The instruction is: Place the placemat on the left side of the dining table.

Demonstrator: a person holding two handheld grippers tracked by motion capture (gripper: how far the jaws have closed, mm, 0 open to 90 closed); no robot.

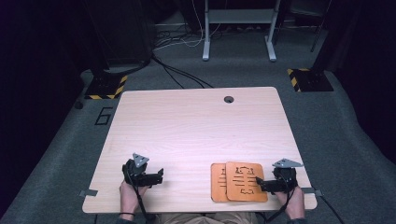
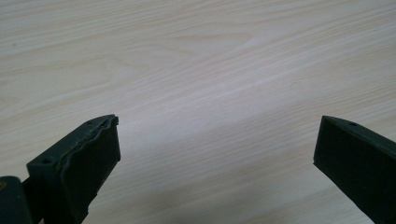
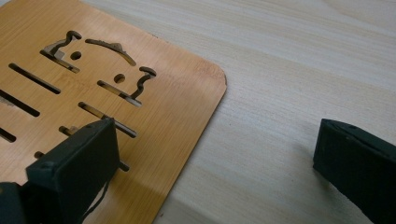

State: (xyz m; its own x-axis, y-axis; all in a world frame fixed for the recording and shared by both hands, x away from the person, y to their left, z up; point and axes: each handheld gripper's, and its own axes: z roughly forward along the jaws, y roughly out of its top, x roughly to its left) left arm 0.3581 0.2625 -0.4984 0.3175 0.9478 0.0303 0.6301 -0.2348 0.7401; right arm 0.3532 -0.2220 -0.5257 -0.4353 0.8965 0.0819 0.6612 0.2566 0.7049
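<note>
Two orange-brown wooden boards with cut-out slots lie overlapped at the table's front right, the top board partly covering the lower board. My right gripper is open at the top board's right edge, pointing left. In the right gripper view the right gripper has one jaw above the board and the other above bare wood, with the board's rounded corner between them. My left gripper rests at the front left, well apart from the boards. The left gripper stands open over bare table.
The light wooden table has a round cable hole near its far edge. Beyond it on the grey floor are cables, a white desk frame and two yellow-and-black striped bases.
</note>
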